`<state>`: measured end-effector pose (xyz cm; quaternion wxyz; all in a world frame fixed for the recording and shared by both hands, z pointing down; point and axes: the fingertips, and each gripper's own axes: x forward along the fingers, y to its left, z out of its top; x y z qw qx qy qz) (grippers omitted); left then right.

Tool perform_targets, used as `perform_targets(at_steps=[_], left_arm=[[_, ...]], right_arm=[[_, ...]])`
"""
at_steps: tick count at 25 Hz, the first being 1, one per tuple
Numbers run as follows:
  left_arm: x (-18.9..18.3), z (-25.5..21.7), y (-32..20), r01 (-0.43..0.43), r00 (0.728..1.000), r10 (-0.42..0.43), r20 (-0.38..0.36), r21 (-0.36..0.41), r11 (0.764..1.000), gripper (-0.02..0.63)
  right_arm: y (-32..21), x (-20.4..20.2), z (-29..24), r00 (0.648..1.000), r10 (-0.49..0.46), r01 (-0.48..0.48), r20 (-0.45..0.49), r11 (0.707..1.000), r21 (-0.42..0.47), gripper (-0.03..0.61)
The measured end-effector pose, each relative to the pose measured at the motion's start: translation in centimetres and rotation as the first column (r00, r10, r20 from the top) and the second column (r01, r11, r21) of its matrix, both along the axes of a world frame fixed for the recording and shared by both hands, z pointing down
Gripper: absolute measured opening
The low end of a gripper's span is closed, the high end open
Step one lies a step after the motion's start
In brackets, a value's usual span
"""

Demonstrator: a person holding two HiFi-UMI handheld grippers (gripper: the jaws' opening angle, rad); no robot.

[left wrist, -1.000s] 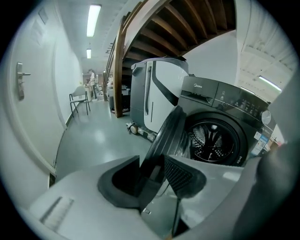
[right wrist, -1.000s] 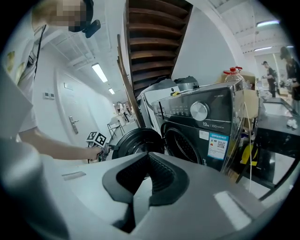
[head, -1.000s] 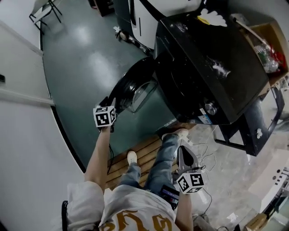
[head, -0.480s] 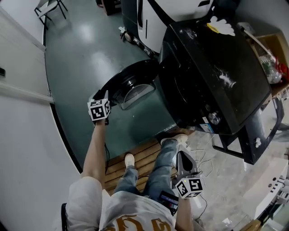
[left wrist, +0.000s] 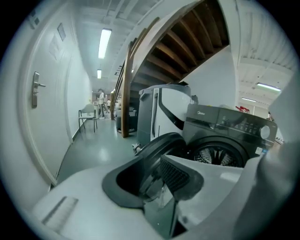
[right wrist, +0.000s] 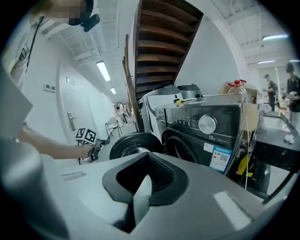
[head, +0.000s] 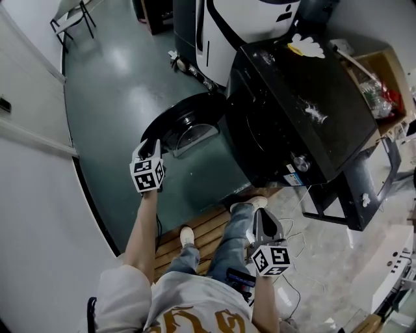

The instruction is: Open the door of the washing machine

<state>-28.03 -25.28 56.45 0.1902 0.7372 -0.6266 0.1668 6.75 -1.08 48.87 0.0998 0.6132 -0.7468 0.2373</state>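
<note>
The black washing machine point(head: 305, 110) stands at centre right, and its round door point(head: 182, 127) is swung wide open to the left. My left gripper point(head: 147, 151) is at the door's outer edge. In the left gripper view the door rim point(left wrist: 161, 143) runs into the gap of that gripper point(left wrist: 159, 187), whose jaws are closed on it, and the drum opening point(left wrist: 218, 154) shows behind. My right gripper point(head: 261, 218) hangs low by the person's legs, shut and empty. From the right gripper point(right wrist: 140, 187) view I see the door point(right wrist: 133, 145) and the left gripper point(right wrist: 93, 151) at its edge.
A white appliance point(head: 240, 26) stands behind the washer. A cardboard box point(head: 380, 71) and a black table frame point(head: 364, 188) are to its right. The person's feet are on wooden slats point(head: 208, 224), with cables point(head: 292, 221) nearby. A white wall point(head: 32, 195) runs along the left, with a chair point(head: 68, 13) far off.
The door stays wide open with my left gripper at its edge; the left hand has shifted only slightly. The right gripper has barely moved.
</note>
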Motion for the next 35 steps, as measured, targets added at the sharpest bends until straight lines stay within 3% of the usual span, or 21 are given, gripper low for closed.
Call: perform_targets(at_steps=[3, 8, 17, 31, 35], left_arm=[[1.6, -3.7, 3.4, -0.068, 0.997, 0.07, -0.038, 0.048, 0.997, 0.116], [4.3, -10.1, 8.2, -0.179, 0.979, 0.191, -0.075, 0.148, 0.973, 0.019], [8.6, -17.8, 15.4, -0.311, 0.93, 0.347, -0.118, 0.248, 0.917, 0.008], [9.4, -20.3, 19.0, -0.351, 0.895, 0.411, -0.172, 0.298, 0.888, 0.006], [10.2, -20.0, 19.3, -0.38, 0.888, 0.433, -0.154, 0.283, 0.881, 0.006]], right_arm=[[0.9, -0.8, -1.8, 0.999, 0.038, -0.038, 0.0, 0.999, 0.032, 0.021], [2.7, -1.2, -4.6, 0.996, 0.092, -0.09, -0.015, 0.991, 0.097, 0.021], [5.1, -1.3, -8.0, 0.99, 0.136, -0.128, -0.03, 0.975, 0.184, 0.02], [6.2, -3.0, -10.4, 0.991, 0.129, -0.114, -0.044, 0.963, 0.242, 0.02], [6.1, -2.9, -10.4, 0.991, 0.127, -0.114, -0.042, 0.964, 0.239, 0.02]])
